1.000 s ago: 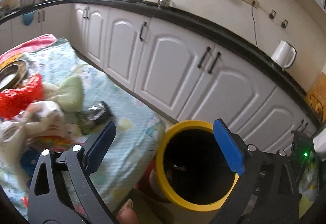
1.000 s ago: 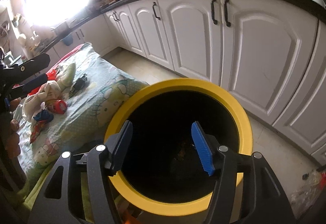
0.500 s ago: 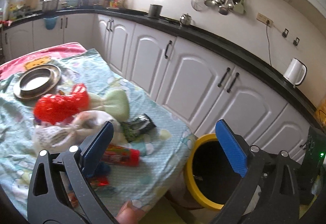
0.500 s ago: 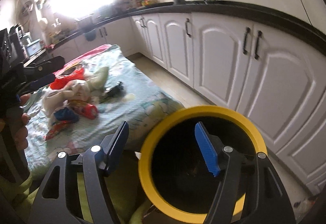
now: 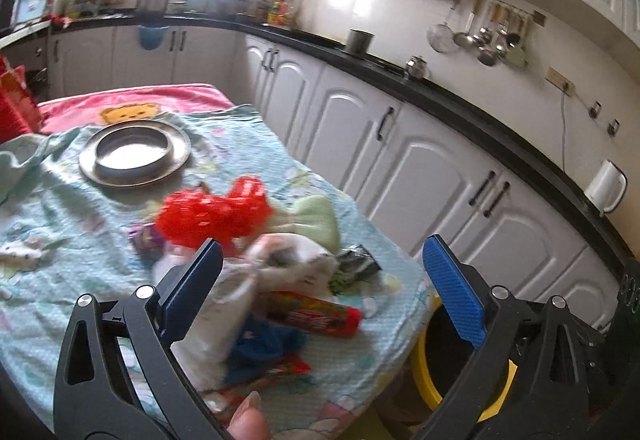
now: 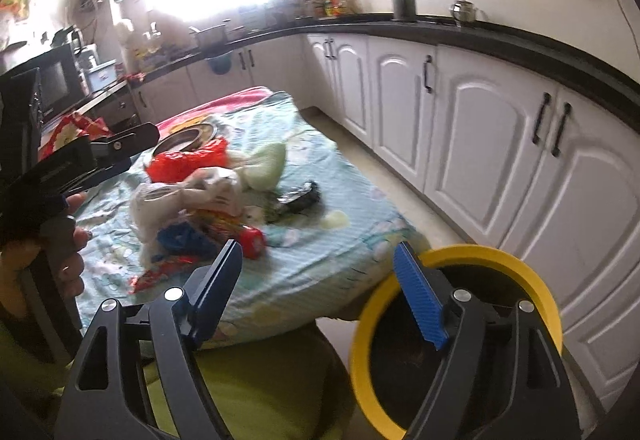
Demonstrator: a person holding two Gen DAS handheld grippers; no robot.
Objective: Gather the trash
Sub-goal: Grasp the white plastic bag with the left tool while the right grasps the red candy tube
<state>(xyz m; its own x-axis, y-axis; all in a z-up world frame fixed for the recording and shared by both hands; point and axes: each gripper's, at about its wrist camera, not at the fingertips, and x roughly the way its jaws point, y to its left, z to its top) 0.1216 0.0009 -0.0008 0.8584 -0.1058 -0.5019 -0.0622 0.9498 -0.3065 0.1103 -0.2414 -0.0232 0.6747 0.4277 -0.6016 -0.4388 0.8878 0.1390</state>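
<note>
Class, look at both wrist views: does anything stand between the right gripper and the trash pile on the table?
Nothing visible does. The right gripper, jaws opening and empty, faces the trash pile across bare cloth; the bin stands off to one side.

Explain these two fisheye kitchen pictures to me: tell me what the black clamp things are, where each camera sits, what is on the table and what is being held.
There is no robot here. A person holds a black two-finger gripper in each hand, each with a camera looking along its fingers. One picture is from the left gripper, the other from the right gripper, whose jaws are opening. Neither holds anything. The right view also shows the left gripper from the side. On the pale blue cartoon-print cloth lies a trash pile: a red net bag, a crumpled white plastic bag, a red snack tube and a blue wrapper. Behind sits a round metal plate. The black bin with a yellow rim stands by the table.
</note>
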